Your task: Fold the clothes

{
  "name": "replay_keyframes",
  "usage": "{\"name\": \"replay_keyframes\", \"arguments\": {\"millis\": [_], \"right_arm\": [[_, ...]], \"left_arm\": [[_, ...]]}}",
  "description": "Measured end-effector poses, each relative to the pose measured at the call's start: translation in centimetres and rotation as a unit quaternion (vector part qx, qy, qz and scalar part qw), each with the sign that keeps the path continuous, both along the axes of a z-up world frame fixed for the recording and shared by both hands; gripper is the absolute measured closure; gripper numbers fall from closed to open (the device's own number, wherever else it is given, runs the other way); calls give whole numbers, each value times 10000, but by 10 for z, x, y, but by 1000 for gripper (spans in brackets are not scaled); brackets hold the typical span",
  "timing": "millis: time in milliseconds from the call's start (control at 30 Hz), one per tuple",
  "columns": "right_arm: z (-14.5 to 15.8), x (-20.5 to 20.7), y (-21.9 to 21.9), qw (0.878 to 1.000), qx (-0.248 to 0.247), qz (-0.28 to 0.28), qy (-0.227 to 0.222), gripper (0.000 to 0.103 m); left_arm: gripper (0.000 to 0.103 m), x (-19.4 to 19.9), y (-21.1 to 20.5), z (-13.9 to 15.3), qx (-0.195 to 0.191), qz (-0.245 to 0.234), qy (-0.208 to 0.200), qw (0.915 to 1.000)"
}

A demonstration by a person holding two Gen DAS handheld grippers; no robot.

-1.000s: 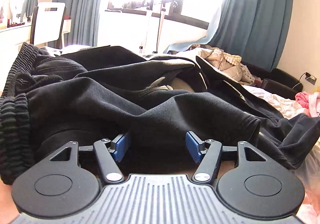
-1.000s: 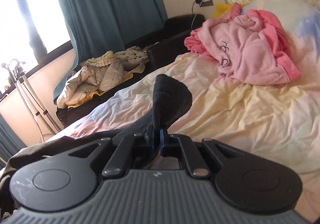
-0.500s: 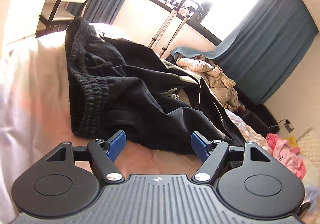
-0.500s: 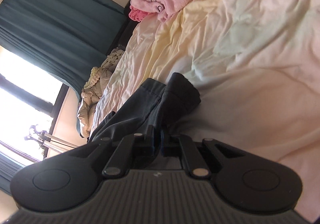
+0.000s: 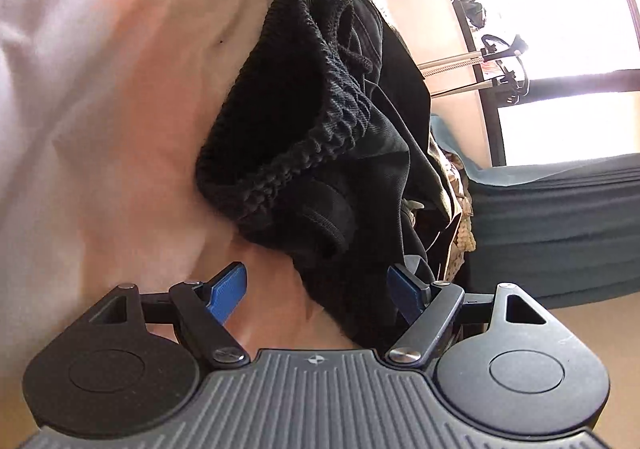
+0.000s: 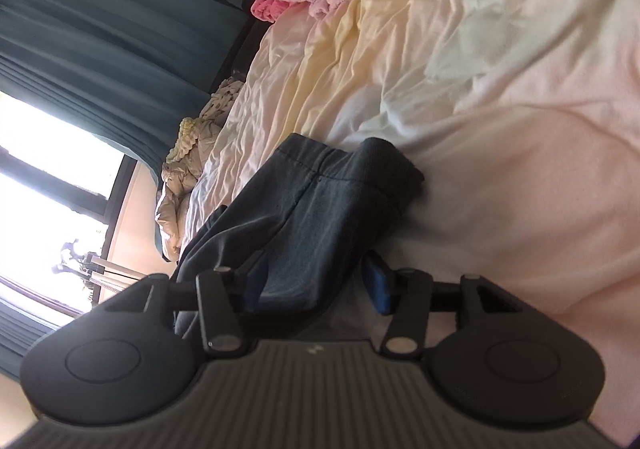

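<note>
The soft black trousers with a stretchy ribbed waistband [image 5: 320, 121] lie bunched on the pale bed sheet [image 6: 500, 129]. The left gripper [image 5: 316, 291] gapes wide just below the waistband. The right gripper [image 6: 316, 281] gapes wide around a trouser leg, not pinching it

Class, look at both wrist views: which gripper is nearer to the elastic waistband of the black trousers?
Left. The left gripper is open just short of the waistband, which bunches right ahead of it. The right gripper is open around the cuff end; no waistband shows there.

Bright window [image 5: 560, 29], teal curtains [image 6: 100, 41]
</note>
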State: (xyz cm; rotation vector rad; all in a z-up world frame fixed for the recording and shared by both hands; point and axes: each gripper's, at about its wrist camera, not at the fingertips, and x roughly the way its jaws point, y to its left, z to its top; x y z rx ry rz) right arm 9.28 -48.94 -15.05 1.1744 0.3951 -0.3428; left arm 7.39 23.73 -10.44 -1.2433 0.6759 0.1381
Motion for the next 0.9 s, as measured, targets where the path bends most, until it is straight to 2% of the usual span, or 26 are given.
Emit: {"name": "replay_keyframes", "arguments": {"millis": [67,167,200,267,333,367,400,433,467,567,667,767,867,900], "right_arm": [[-3,5,1,10000,48,6,-86,37],[-11,13,-1,9997,139,-152,-138,37],[-14,15,-2,9996,148,-204,-158,37],[-17,19,-6,9993,110,-305,-204,40],[-20,22,-9,9988,73,-406,-250,50],[-21,24,-11,9986,54,-456,-272,52],[-22,26,-12,9985,8,-486,-264,61],[-22,28,-13,9985,-72,-492,-217,77],[-22,31,-14,9985,-152,-497,-170,86],[-16,28,-17,9964,-321,-718,-300,100],[-4,18,-29,9929,-466,-1004,-429,100],[8,9,-40,9882,-610,-1288,-556,100],[20,-1,-51,9823,-753,-1571,-683,100],[17,-2,-54,9821,-755,-1625,-573,100]], "left_arm": [[23,7,5,-3,161,211,47,9996],[24,13,16,-13,-118,541,94,9984],[28,14,18,-14,-106,570,94,9983],[50,15,23,-15,-84,628,91,9980],[79,12,29,-14,-100,661,4,9978],[84,10,33,-14,-160,707,-66,9973],[85,9,38,-8,-110,730,-125,9972],[87,8,43,-3,-57,754,-183,9970],[88,8,46,8,111,779,-224,9966],[89,3,59,42,538,820,-595,9934],[90,-8,77,82,730,881,-964,9887],[90,-24,94,111,926,918,-1062,9858],[90,-34,107,105,960,886,-747,9886],[90,-36,109,99,975,887,-629,9893]]}}
